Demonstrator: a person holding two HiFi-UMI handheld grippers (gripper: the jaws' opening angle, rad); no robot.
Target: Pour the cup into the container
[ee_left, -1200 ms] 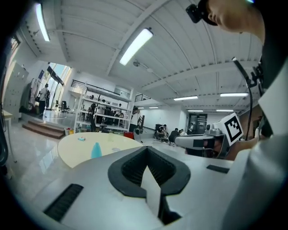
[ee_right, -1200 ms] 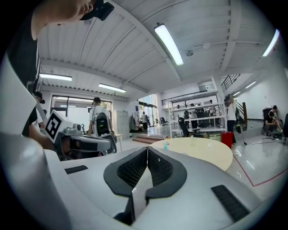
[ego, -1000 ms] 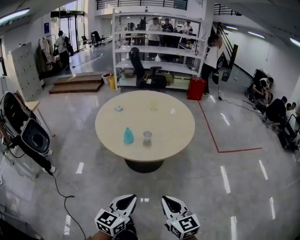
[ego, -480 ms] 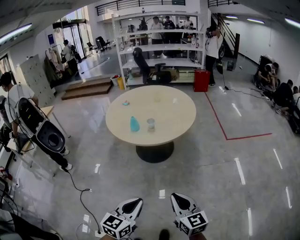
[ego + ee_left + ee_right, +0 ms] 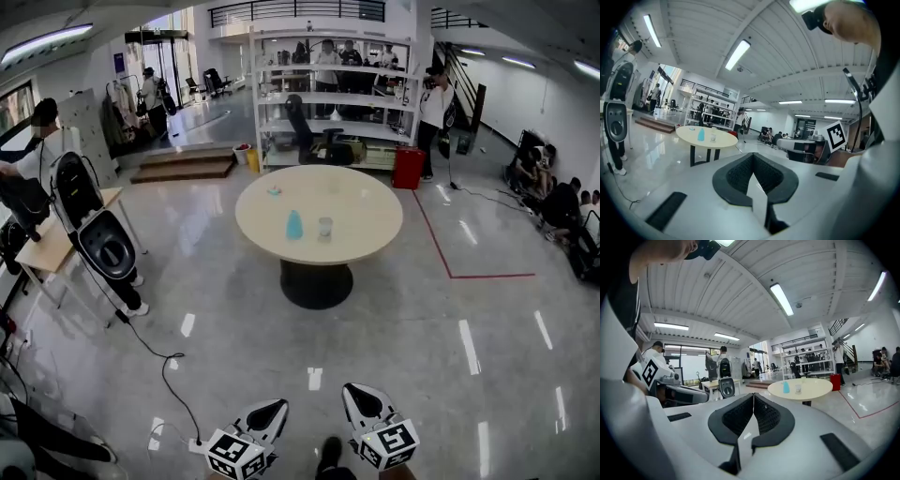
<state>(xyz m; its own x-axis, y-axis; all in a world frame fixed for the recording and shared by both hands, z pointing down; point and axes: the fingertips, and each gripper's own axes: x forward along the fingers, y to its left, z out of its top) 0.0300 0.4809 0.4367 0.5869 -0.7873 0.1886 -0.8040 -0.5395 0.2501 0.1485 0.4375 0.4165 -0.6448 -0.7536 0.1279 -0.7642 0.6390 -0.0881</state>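
A round table (image 5: 361, 220) stands well apart from the left gripper (image 5: 270, 410) and right gripper (image 5: 357, 395), each with fingers pressed together and holding nothing, and on the table a clear container (image 5: 325, 228) sits just beside a blue cup (image 5: 294, 225).

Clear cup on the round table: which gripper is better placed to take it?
Right, marginally: the clear cup stands right of the blue vessel. Both left gripper and right gripper are shut, empty and far off.
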